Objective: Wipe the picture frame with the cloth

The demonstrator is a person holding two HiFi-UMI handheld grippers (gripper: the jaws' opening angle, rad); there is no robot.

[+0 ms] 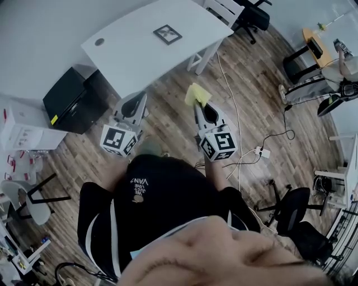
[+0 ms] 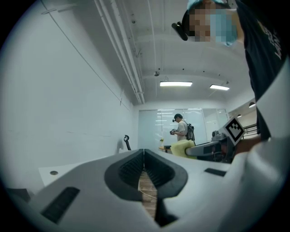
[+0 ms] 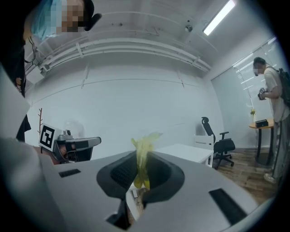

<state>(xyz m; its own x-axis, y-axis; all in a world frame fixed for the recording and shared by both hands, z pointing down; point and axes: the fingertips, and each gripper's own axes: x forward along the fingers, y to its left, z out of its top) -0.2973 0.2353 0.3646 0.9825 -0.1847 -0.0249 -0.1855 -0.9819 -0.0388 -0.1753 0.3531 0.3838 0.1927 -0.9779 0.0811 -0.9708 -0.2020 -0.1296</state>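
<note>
A dark picture frame (image 1: pixel 167 34) lies flat on the white table (image 1: pixel 128 50), far from both grippers. My right gripper (image 1: pixel 199 105) is shut on a yellow cloth (image 1: pixel 197 94), which sticks up between its pads (image 3: pixel 142 158). It hangs over the wooden floor, short of the table's near edge. My left gripper (image 1: pixel 137 107) is shut with nothing in it, held level beside the right one. In the left gripper view its jaws (image 2: pixel 144 161) meet, and the cloth (image 2: pixel 183 148) shows off to the right.
A black cabinet (image 1: pixel 71 100) stands left of the table. A white chair (image 1: pixel 224 10) and a black office chair (image 1: pixel 254 15) are behind it. Cables and a power strip (image 1: pixel 261 152) lie on the floor at right. Another person (image 1: pixel 341 78) stands far right.
</note>
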